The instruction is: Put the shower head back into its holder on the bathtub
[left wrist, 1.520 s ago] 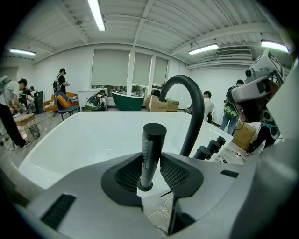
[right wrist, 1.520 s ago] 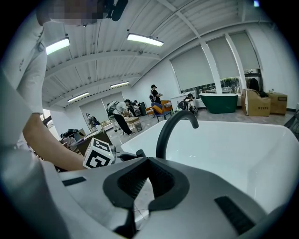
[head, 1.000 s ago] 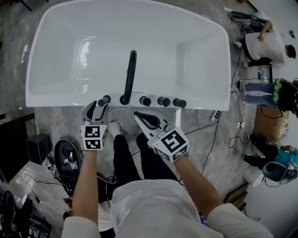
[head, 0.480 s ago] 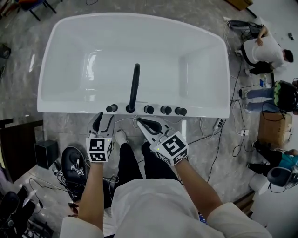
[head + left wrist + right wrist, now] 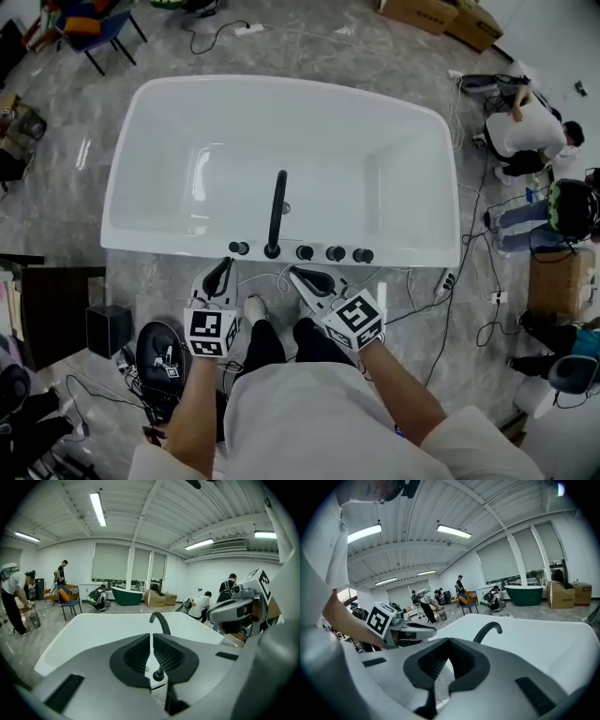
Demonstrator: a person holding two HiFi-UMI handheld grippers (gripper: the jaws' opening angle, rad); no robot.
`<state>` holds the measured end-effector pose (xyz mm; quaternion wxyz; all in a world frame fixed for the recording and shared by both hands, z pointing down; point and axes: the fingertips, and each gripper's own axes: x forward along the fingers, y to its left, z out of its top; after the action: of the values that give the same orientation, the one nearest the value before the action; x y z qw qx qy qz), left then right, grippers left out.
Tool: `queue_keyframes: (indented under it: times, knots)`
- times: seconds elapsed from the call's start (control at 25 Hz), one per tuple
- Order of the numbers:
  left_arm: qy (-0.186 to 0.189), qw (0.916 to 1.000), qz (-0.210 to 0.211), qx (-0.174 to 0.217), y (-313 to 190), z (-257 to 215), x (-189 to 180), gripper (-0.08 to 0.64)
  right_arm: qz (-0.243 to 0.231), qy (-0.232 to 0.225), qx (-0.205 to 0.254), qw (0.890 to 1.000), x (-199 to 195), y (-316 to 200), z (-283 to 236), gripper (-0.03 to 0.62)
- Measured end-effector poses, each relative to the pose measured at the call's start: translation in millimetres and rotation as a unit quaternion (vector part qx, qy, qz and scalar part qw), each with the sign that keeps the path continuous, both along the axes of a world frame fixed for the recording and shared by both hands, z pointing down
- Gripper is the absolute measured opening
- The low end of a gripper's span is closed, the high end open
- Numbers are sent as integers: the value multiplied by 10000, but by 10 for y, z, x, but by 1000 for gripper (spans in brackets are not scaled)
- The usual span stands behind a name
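- Head view: the white bathtub (image 5: 141, 187) fills the top half of the frame. A row of black fittings sits on its near rim, with the long black spout (image 5: 277, 211) pointing up the frame over the tub.
- The shower head (image 5: 239, 248) looks to me like the black round piece at the left end of that row. It seems to sit in its holder. Only its round end shows from above, so I think its long side runs up and down, but I cannot be sure.
- The left tongs (image 5: 224, 264) are just below it in the frame and point at it, close but apart. The right tongs (image 5: 294, 273) are farther right, below the middle fittings. So the left hand is the nearer one.
- Left gripper view: the left tongs (image 5: 151, 637) are closing. Only a thin slit is left between the two pads, and nothing is in it. The white bathtub (image 5: 93, 630) and the curved spout (image 5: 161, 620) are past the tips. The shower head does not show here.
- Right gripper view: the right tongs (image 5: 449, 641) have their tips together and hold nothing. The spout (image 5: 487, 631) curves over the bathtub (image 5: 543, 644) behind them. The shower head does not show here either.
- My guess: the job looks done, and both hands only need to pull straight away without bumping the shower head.
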<state>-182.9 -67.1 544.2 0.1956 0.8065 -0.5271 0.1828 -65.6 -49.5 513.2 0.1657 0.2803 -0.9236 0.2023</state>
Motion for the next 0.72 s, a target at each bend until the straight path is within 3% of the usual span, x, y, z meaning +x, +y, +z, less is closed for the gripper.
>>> queue_keyframes:
  times: [0.32, 0.72]
  knots:
    - [106, 9996, -143, 207, 41, -478, 8, 9, -25, -215, 147, 9997, 139, 32, -312, 15]
    - [98, 9982, 3, 585, 134, -1037, 25, 9, -49, -380, 560, 9977, 266, 4, -740, 15]
